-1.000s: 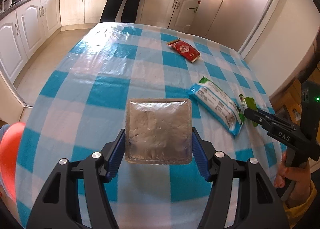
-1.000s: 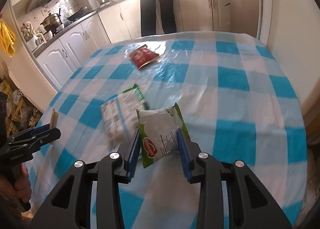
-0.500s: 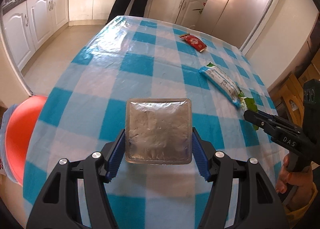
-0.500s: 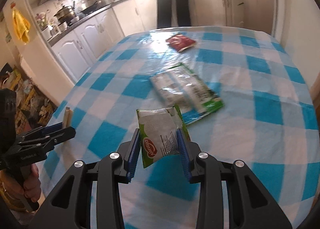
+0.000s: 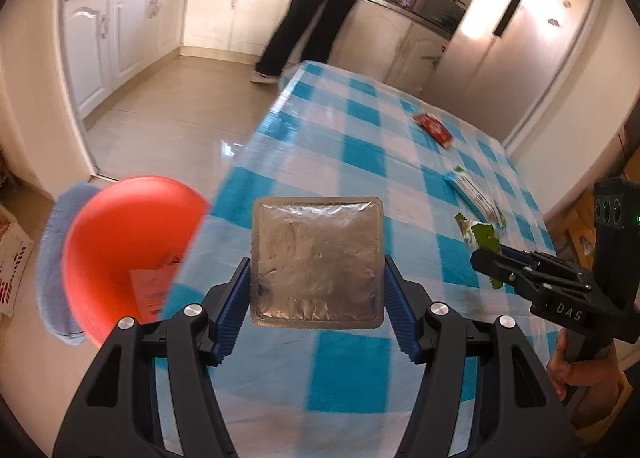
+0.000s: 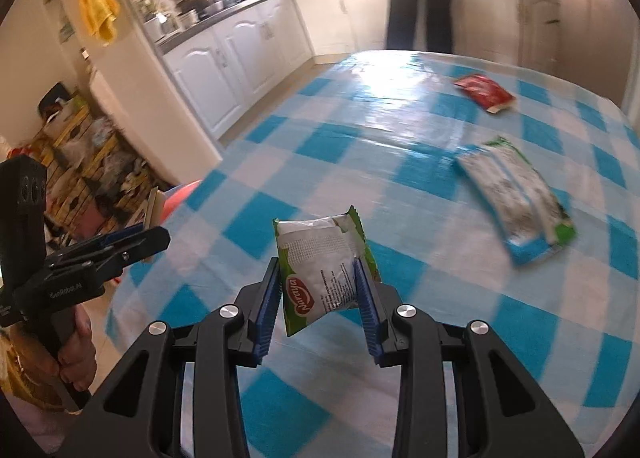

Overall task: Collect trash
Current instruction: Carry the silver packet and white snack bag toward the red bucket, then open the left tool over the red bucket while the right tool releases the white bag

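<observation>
A table under a blue-and-white checked cloth fills the middle of both views, with white kitchen cabinets along the top of each frame and a person in dark trousers standing at the far counter, top centre. At the left of the left wrist view, off the table's edge and lower than it, sits an orange-red bin with a printed paper lying inside and a blue cloth just beside it. At the bottom centre of that view the left gripper has its jaws at a middling spread, pressed against the two side edges of a square silver foil packet held off the table. At the bottom centre of the right wrist view the right gripper has its jaws set narrower, clamped on a green-and-white snack wrapper marked "Naraya", also held off the table. A long white, green and blue wrapper lies on the cloth at the right of that view, and a smaller red wrapper lies farther back, upper right, well apart from it.
</observation>
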`<state>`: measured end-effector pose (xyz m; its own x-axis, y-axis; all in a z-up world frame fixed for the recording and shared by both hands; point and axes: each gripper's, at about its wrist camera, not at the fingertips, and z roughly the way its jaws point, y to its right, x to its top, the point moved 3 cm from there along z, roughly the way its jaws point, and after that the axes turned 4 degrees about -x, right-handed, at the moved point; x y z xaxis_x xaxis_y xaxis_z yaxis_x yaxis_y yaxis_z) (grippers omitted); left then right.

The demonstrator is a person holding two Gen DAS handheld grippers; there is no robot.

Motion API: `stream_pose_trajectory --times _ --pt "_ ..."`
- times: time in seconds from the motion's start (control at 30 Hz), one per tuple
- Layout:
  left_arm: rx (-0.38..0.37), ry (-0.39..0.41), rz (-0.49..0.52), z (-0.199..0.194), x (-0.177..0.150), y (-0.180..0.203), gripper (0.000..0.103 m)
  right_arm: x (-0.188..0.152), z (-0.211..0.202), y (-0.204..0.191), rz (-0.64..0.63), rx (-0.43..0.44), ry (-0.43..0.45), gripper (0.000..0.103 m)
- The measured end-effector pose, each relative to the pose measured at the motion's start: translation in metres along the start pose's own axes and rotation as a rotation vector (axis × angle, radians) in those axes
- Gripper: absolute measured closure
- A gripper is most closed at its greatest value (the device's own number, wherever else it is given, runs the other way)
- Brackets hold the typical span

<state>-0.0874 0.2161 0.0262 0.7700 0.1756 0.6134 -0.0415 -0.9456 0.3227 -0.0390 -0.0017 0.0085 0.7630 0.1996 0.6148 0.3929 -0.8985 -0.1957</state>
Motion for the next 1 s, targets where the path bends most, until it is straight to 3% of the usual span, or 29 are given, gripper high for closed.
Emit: stream_pose_trajectory --times 0.3,0.6,1.0 --pt "0.111 0.065 -0.126 -0.036 0.001 -0.073 0.040 0.026 0.025 -0.083 -0.152 0.122 -0.040 0.065" --pt "0.246 0.068 -0.251 -0.035 0.004 -0.150 0.040 0.053 0.069 -0.160 -0.235 0.275 -0.102 0.065" --pt "0.280 -0.010 -0.297 0.000 -0.002 -0.183 0.040 0.069 0.122 -0.195 -0.229 0.332 -0.179 0.063"
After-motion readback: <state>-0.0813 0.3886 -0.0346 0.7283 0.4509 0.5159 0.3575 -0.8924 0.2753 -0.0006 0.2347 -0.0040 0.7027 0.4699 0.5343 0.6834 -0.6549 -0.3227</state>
